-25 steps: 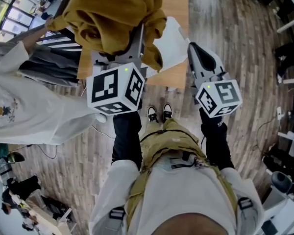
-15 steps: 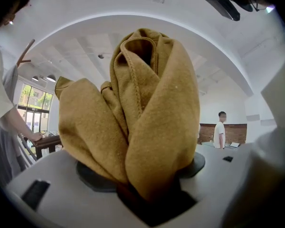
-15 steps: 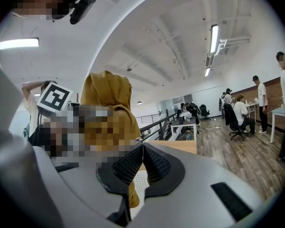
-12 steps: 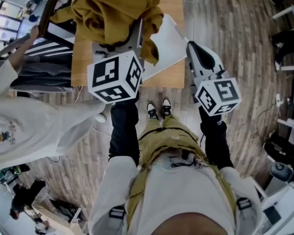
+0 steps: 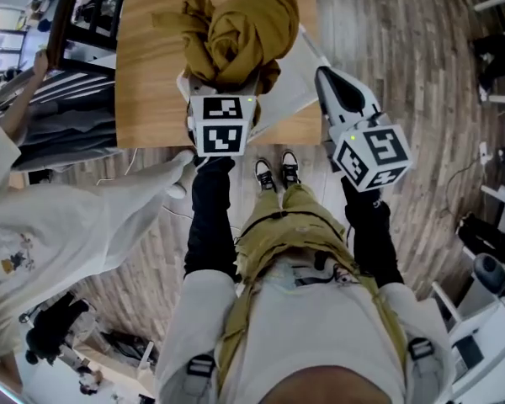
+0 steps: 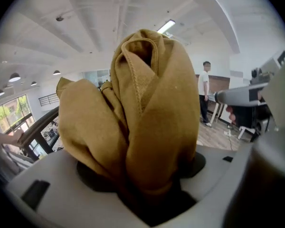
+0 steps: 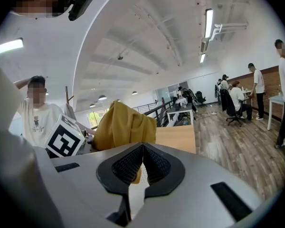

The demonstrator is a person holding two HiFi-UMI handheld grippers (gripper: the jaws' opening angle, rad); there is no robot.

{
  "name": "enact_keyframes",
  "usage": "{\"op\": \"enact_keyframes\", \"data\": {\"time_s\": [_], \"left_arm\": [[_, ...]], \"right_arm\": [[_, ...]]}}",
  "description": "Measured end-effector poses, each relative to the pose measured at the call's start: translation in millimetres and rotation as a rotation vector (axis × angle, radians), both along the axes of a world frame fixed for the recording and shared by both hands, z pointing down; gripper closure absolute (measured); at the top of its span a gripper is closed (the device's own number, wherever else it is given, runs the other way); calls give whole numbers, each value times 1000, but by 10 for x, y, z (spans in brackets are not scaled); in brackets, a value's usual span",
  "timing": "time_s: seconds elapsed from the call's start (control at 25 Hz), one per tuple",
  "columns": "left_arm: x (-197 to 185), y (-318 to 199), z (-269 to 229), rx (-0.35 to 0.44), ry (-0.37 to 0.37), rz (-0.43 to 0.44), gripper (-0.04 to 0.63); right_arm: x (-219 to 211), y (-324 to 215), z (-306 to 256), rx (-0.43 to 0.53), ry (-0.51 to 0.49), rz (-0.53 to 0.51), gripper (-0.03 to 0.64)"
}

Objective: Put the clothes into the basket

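Left gripper view settles the grip: your left tongs (image 6: 147,186) are clamped on the mustard-yellow garment (image 6: 147,103). A thick bunch of cloth is wedged between the pads and billows up in front of the lens, with the ceiling behind it. Your right tongs (image 7: 141,151) are pressed together on nothing — the pads meet, and only the room shows past them.

From the head view, the garment sits bunched above the left tongs' marker cube, held over the near part of the wooden worktop (image 5: 151,57). Just beside it, between the two tongs, lies a white flat-sided thing (image 5: 290,78); I cannot tell whether that is part of the basket. Off the worktop's left edge lie grey and striped clothes (image 5: 50,133), and a person in a white T-shirt (image 5: 34,225) stands near them.

I judge you are in the carry step — the garment is picked up and in the air, not yet in any basket. The next move calls for finding the basket, bringing the bundle over its opening, lowering it so the trailing folds clear the rim, and then spreading the left tongs. The right tongs are free to tuck in any hanging fold.
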State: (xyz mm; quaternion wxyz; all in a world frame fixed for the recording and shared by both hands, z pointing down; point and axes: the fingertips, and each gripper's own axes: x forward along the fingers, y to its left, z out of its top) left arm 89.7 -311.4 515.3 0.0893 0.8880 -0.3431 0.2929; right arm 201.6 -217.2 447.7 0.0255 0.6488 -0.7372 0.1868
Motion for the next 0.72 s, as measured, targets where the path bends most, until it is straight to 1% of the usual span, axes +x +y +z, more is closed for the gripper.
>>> {"op": "enact_keyframes", "data": {"time_s": [0.16, 0.32, 0.44, 0.52, 0.6, 0.72], "left_arm": [[64, 106, 530, -73, -135, 135, 287], [86, 272, 927, -135, -314, 295, 284], [93, 346, 1252, -178, -431, 378, 282], [115, 383, 1479, -213, -478, 425, 281], [132, 427, 1680, -249, -504, 463, 279], [116, 501, 1960, -300, -538, 496, 279]], "right_arm": [[23, -87, 185, -32, -13, 1, 595], [49, -100, 313, -65, -22, 4, 595], [88, -136, 397, -85, -28, 4, 595], [129, -158, 469, -95, -32, 4, 595], [149, -152, 539, -105, -37, 4, 595], [140, -124, 612, -122, -42, 1, 595]]}}
